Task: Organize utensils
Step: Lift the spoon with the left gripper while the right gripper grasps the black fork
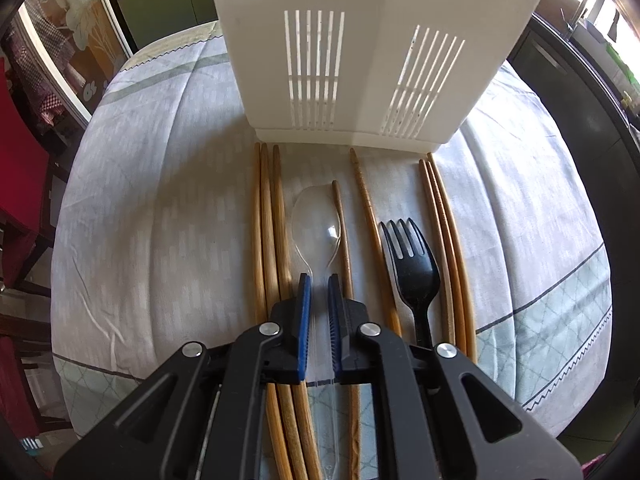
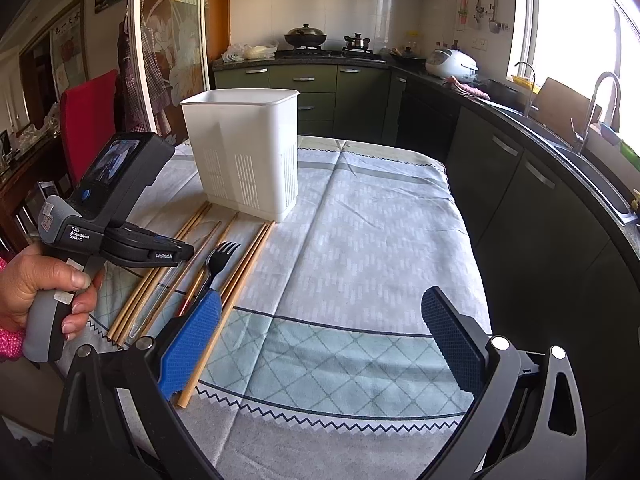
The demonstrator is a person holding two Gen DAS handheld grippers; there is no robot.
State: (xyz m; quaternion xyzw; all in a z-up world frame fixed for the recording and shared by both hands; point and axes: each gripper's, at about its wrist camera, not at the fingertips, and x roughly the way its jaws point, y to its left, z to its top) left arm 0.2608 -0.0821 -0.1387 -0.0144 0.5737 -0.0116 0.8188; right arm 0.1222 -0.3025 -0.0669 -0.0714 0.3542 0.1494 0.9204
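Left wrist view looks steeply down on a row of utensils lying side by side on a pale patterned tablecloth (image 1: 152, 200): seven wooden chopsticks (image 1: 267, 232), counted as three at the left, two single ones in the middle and two at the right, plus one clear plastic spoon (image 1: 318, 224) and one black plastic fork (image 1: 412, 260). Just beyond their tips stands one white slotted utensil holder (image 1: 360, 60). The left gripper (image 1: 319, 296) has its blue pads drawn in close on the spoon's clear handle, which runs between them. Only this view shows the spoon plainly and the grip on it. From the right wrist view comes what the first lacks: a hand (image 2: 36, 284) around the left gripper's handle, the holder's open top, the kitchen counter behind, and the right gripper (image 2: 320, 320) itself, spread wide and empty above the cloth beside the fork.
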